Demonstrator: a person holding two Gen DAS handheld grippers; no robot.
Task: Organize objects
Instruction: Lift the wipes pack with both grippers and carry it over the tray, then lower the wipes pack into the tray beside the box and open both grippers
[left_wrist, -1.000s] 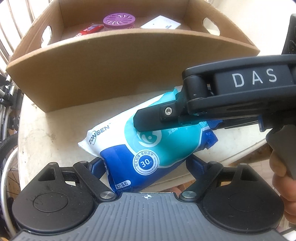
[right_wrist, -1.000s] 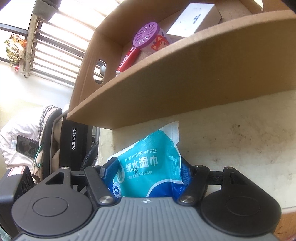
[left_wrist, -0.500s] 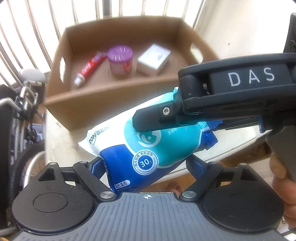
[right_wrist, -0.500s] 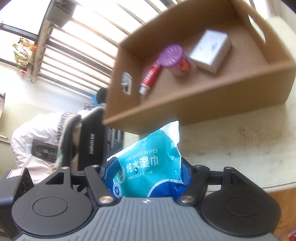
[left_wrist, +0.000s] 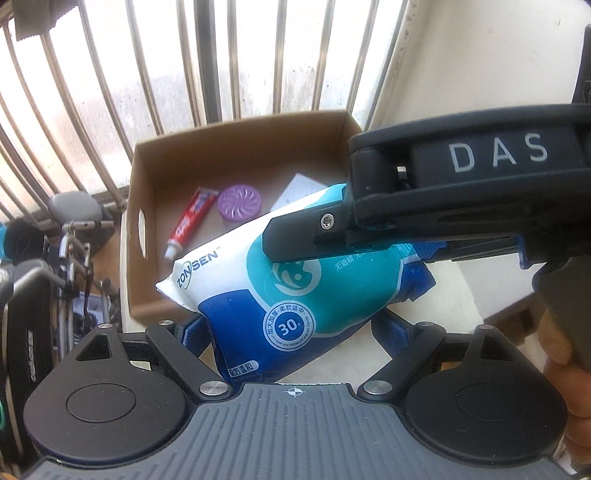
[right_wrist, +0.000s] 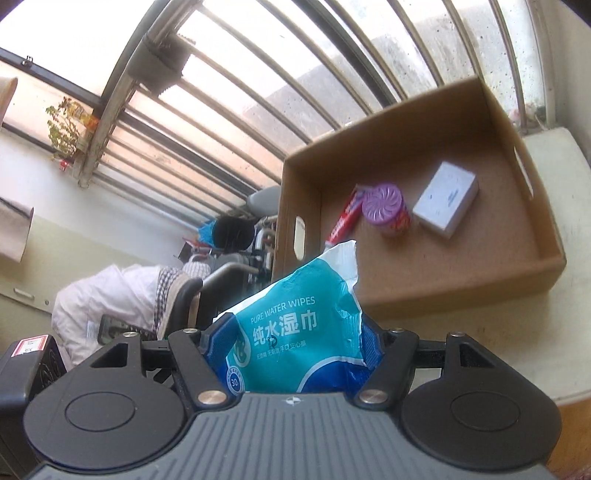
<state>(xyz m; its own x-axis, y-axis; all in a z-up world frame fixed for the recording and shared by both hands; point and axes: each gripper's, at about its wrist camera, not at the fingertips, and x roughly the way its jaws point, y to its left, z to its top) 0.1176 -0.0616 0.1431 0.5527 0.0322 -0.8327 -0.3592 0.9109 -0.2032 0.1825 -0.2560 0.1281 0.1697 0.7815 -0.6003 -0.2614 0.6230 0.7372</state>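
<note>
A blue, teal and white pack of wet wipes is held in the air by both grippers, above the table and in front of the cardboard box. My left gripper is shut on its lower end. My right gripper is shut on the pack and shows in the left wrist view across its top. In the box lie a red toothpaste tube, a purple-lidded round container and a small white box.
The box stands on a pale table by a barred window. A chair, a bicycle and clothing are to the left beyond the table edge. A wall is at the right.
Both grippers have risen with the wipes pack and now look down into the box from higher up. The grip on the pack is unchanged.
</note>
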